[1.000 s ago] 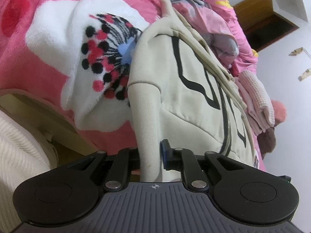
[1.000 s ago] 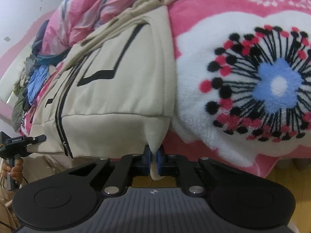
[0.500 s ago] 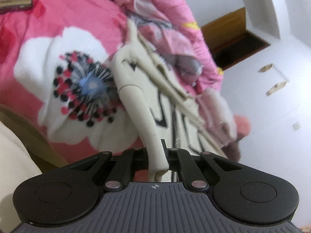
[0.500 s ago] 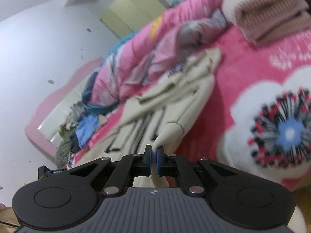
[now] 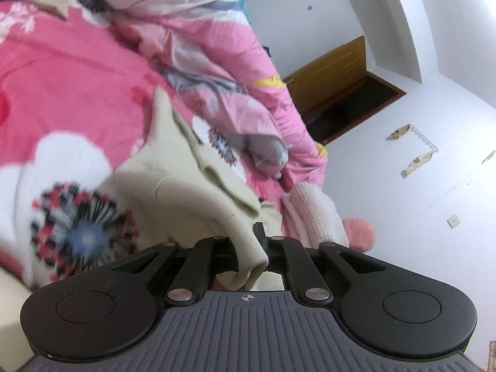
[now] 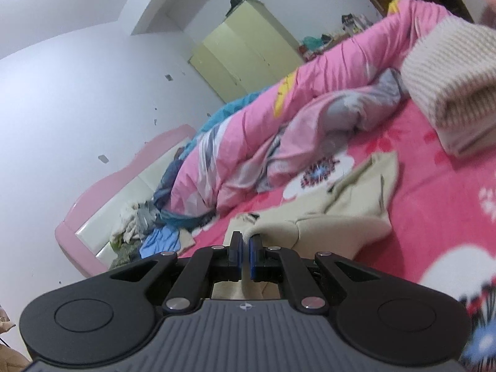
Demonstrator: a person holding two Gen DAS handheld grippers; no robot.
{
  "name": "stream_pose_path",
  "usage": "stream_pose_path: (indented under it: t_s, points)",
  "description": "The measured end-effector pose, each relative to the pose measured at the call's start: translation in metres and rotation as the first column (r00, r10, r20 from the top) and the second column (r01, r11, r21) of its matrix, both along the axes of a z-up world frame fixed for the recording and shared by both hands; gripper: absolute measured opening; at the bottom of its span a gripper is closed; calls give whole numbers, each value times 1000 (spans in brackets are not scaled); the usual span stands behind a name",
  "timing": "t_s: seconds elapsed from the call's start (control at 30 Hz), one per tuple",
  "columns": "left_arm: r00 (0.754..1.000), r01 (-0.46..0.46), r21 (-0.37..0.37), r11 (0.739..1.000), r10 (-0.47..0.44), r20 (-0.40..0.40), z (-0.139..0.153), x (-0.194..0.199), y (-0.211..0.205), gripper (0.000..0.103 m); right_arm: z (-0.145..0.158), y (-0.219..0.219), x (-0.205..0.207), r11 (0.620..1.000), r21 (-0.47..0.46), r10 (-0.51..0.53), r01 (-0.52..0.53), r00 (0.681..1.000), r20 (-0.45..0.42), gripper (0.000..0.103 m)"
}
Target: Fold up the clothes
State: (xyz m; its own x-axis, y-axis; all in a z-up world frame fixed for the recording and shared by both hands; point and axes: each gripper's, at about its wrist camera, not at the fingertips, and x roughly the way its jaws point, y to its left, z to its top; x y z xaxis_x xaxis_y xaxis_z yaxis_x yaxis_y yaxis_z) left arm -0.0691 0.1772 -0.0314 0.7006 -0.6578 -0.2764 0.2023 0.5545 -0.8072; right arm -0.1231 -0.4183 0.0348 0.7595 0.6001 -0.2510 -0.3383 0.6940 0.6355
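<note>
A cream zip hoodie (image 5: pixel 192 195) with black line markings lies on a pink flowered blanket (image 5: pixel 62 71). Its near hem is lifted off the bed. My left gripper (image 5: pixel 251 248) is shut on one hem corner, and the cloth bunches over its fingers. My right gripper (image 6: pixel 245 254) is shut on the other hem corner; a thin fold of the hoodie (image 6: pixel 341 217) runs between its blue pads. The hoodie's upper part and hood still rest on the blanket (image 6: pixel 434 192). Most of its front is hidden from both views.
A rumpled pink quilt (image 5: pixel 217 62) lies along the far side of the bed. A folded pink knit stack (image 5: pixel 313 214) sits beside the hoodie, seen as a striped stack (image 6: pixel 449 74) at the right. Loose clothes (image 6: pixel 148 229) pile by the pink headboard (image 6: pixel 102 198). White walls surround.
Both grippers have risen and tilted up, lifting the hoodie's hem off the bed. The views now show more wall and quilt, less of the hoodie's front.
</note>
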Motion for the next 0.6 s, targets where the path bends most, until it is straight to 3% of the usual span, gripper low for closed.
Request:
stream_pose_path:
  t_s: [0.33,0.6]
  points:
    - [999,-16,50,999,14,41,9,68,-8,3,6,-6,72,1000,7,-13,12,1000,24,4]
    - [1000,-6,80,997,4,21,-10,147,-25,3,-14,-21,139,999,8,-49,49,999,-11,4]
